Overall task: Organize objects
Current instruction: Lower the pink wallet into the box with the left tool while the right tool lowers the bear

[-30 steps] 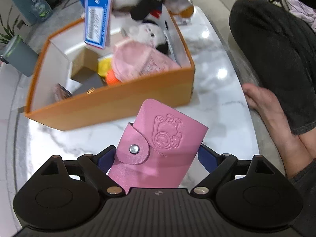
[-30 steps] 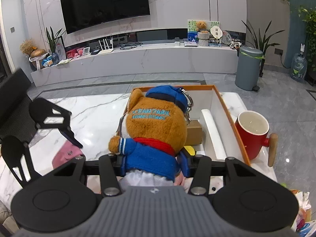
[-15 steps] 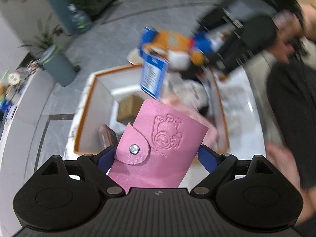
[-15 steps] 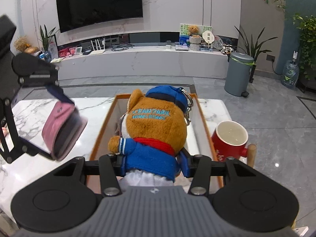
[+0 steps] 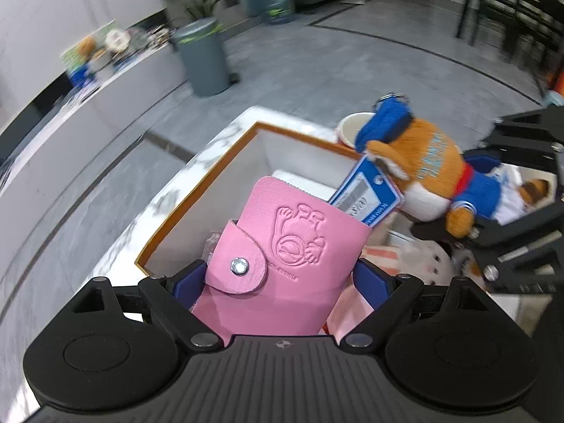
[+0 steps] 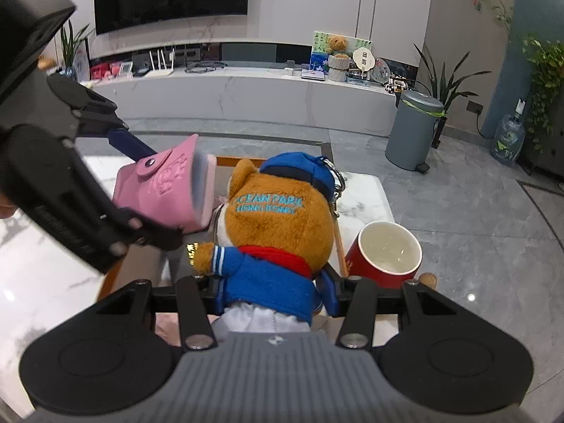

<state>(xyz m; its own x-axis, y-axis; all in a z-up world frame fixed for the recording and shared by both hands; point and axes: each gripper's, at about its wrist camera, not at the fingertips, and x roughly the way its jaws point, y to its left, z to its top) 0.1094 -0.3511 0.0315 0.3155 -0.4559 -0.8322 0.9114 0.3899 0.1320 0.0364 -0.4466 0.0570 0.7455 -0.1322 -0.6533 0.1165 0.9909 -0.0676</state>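
Note:
My left gripper [image 5: 282, 275] is shut on a pink snap-button card wallet [image 5: 285, 253] and holds it above the orange box [image 5: 197, 208]. The wallet [image 6: 165, 190] and left gripper [image 6: 127, 176] also show at the left of the right wrist view. My right gripper [image 6: 271, 292] is shut on a brown teddy bear [image 6: 278, 225] in a blue cap and jacket, held over the box. The bear [image 5: 430, 176] with its blue tag [image 5: 366, 194] shows in the left wrist view, right of the wallet.
The box holds a white roll [image 5: 299, 179] and soft pink and white items [image 5: 416, 261]. A red mug [image 6: 384, 253] stands on the marble table [image 6: 366, 194] right of the box. A grey bin [image 6: 412, 130] stands on the floor beyond.
My left gripper has lifted the pink wallet from the table beside the box to above the box, close to the bear. The right gripper has kept the bear over the box.

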